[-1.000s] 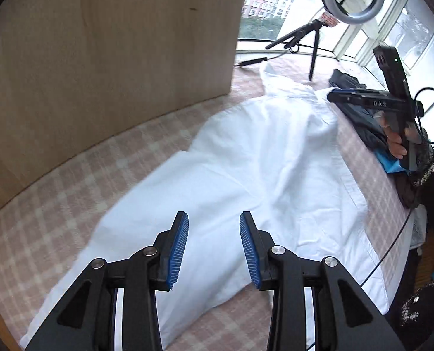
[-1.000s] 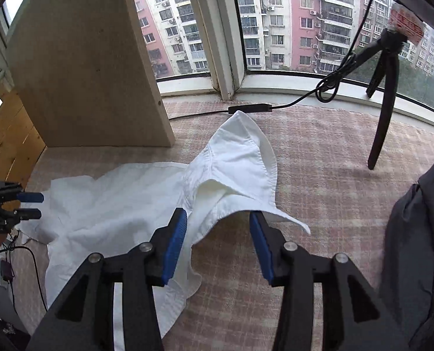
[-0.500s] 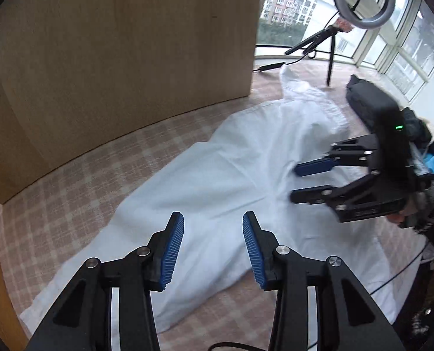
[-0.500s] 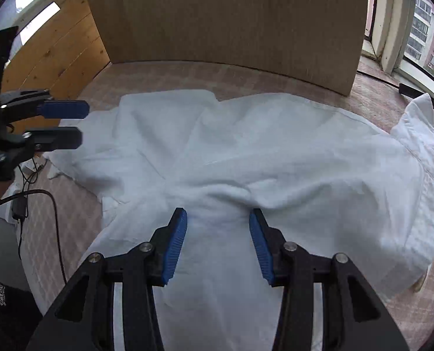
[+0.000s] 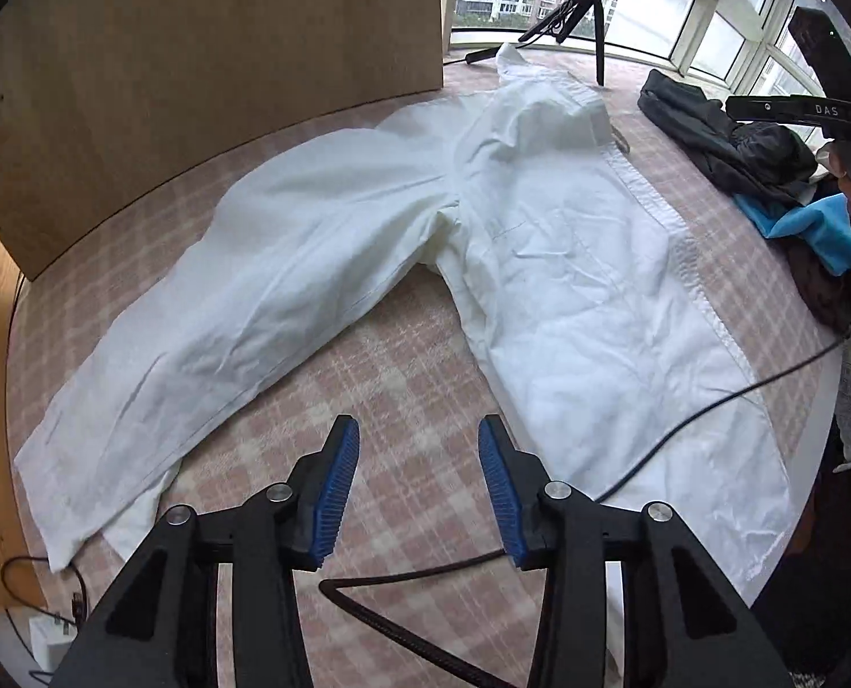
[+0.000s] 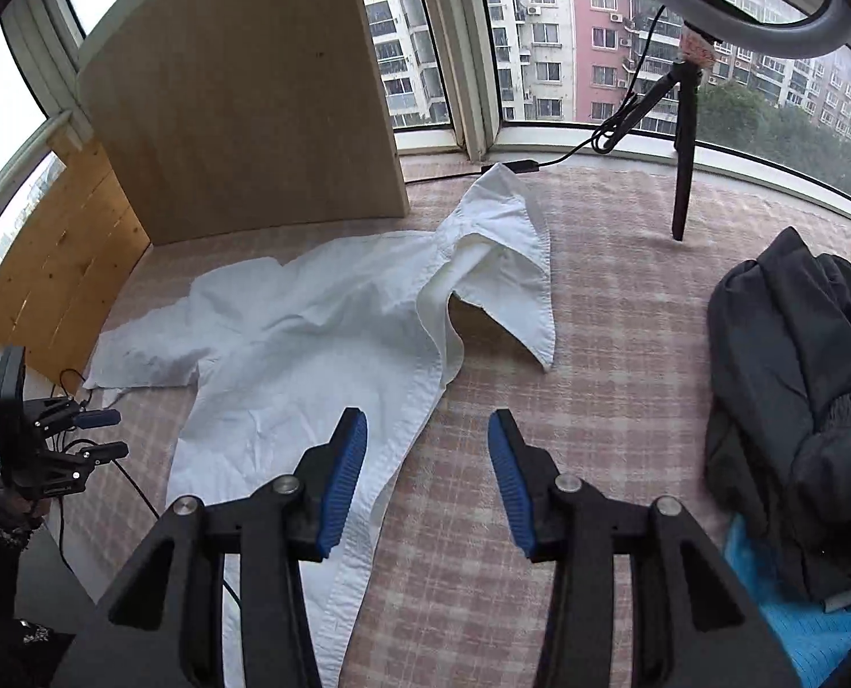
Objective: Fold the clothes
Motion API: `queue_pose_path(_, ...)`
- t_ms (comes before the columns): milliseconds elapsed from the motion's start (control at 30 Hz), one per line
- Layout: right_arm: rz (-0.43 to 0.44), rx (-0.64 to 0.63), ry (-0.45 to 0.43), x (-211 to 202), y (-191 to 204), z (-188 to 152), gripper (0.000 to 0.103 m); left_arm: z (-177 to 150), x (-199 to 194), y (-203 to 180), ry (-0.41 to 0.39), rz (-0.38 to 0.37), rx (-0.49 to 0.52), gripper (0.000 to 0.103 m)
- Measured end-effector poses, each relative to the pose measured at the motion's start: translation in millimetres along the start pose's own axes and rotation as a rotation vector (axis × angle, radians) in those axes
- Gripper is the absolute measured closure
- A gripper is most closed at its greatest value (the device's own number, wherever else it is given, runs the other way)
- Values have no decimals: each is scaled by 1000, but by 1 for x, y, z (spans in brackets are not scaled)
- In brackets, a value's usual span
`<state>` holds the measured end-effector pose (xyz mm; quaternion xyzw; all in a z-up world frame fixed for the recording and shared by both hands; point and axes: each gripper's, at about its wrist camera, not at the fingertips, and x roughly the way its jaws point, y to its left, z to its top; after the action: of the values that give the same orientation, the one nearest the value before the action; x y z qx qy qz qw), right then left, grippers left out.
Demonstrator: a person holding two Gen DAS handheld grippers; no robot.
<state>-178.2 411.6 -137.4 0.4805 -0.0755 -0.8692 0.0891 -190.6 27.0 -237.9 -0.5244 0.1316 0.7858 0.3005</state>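
Note:
A white shirt lies spread on the pink checked tablecloth, one sleeve stretched toward the left. Its collar stands up at the far end near the window. My left gripper hovers open over bare cloth in the gap between sleeve and body, nothing between its blue pads. My right gripper is open too, above the cloth just right of the shirt's front edge. The left gripper also shows far left in the right wrist view.
A wooden board stands behind the shirt. Dark clothes and a blue garment are heaped at the right. A black tripod with a ring light stands by the window. Cables cross the shirt's hem.
Both grippers have pulled back from over the shirt to its edges. The right one swung from above the shirt's body to the collar side. The shirt now lies flatter and spread.

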Motion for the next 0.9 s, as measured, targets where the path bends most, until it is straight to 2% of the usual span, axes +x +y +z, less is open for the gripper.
queue_pose_path(67, 43, -46, 4, -8, 7, -4, 62, -14, -11, -22, -14, -45, 3, 61)
queue_pose_path(100, 68, -83, 9, -8, 14, -6, 74, -21, -16, -34, -21, -68, 5, 61)
queue_pose_path(167, 121, -165, 35, 0, 29, -6, 87, -36, -26, -56, -28, -108, 3, 60)
queue_pose_path(233, 157, -235, 65, 18, 43, -6, 87, -54, -27, -71, 2, -102, -41, 60)
queue_pose_path(300, 206, -279, 117, 44, 50, -8, 87, -70, -9, -80, 48, -58, -115, 60)
queue_pose_path(433, 255, -359, 241, 110, 58, -22, 87, -122, -25, -86, 157, 143, -297, 61)
queue_pose_path(567, 226, -455, 367, 165, 59, -41, 88, -150, -46, -106, 142, 284, -476, 62)
queue_pose_path(667, 247, -484, 389, 147, 44, -34, 90, -160, -74, -145, 94, 366, -561, 60)
queue_pose_path(767, 311, -532, 317, 92, 23, -15, 89, -173, -105, -176, 59, 443, -638, 57)
queue_pose_path(900, 407, -575, 256, 40, 13, 14, 84, -176, -147, -176, -7, 435, -693, 53)
